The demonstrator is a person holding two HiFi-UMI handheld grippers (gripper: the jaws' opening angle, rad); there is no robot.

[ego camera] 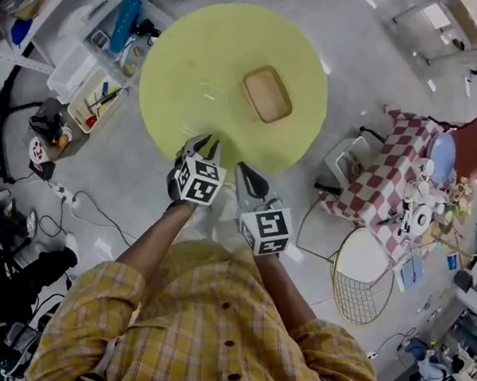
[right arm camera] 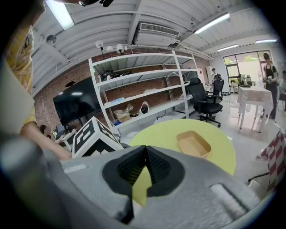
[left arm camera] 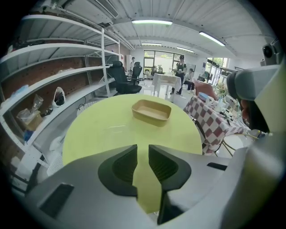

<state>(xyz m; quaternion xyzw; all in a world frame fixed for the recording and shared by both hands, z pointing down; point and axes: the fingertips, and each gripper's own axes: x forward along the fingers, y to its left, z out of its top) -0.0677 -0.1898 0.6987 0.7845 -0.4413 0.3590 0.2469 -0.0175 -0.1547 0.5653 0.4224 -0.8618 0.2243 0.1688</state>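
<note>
Yellow table (ego camera: 193, 73) ahead of both jaws, tray (ego camera: 267, 93) well beyond them near its middle; left gripper (ego camera: 203, 143) parted narrowly on nothing, right gripper (ego camera: 243, 173) tips together, empty; judged risk: tray wall nudged, not gripped, through gaps so slight.

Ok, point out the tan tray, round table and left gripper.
tan tray (ego camera: 267, 93), head view, bare inner floor
round table (ego camera: 268, 40), head view, bare top beyond the tray
left gripper (ego camera: 204, 143), head view, between its fingertips
</note>
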